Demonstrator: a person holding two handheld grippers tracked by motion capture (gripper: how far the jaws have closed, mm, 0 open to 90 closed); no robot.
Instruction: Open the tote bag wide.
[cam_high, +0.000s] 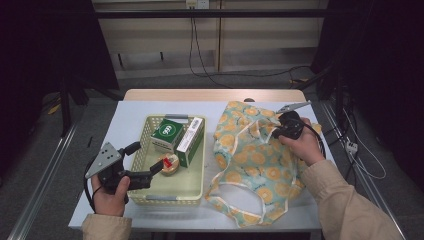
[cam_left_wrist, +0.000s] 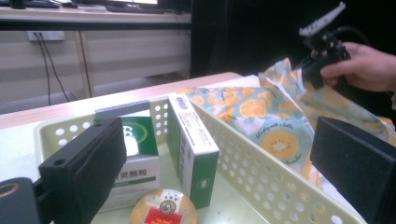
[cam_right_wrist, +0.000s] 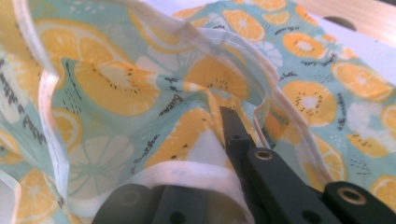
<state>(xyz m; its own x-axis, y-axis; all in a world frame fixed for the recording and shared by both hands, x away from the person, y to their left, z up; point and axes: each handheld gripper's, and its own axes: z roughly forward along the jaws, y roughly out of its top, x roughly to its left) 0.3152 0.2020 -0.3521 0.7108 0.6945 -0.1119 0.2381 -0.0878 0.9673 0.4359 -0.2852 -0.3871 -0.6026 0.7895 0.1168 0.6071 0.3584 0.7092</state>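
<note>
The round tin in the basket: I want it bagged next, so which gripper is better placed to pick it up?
Left. The left gripper hangs open over the basket beside the round tin; the right gripper is shut on the bag.

Chinese characters on green-and-white box (cam_left_wrist: 135, 175), small script lettering on fruit-print bag (cam_left_wrist: 275, 128), illegible

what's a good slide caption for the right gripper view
Right gripper shut on the white-trimmed edge of the orange-print fabric bag, lifting it off the table.
</note>
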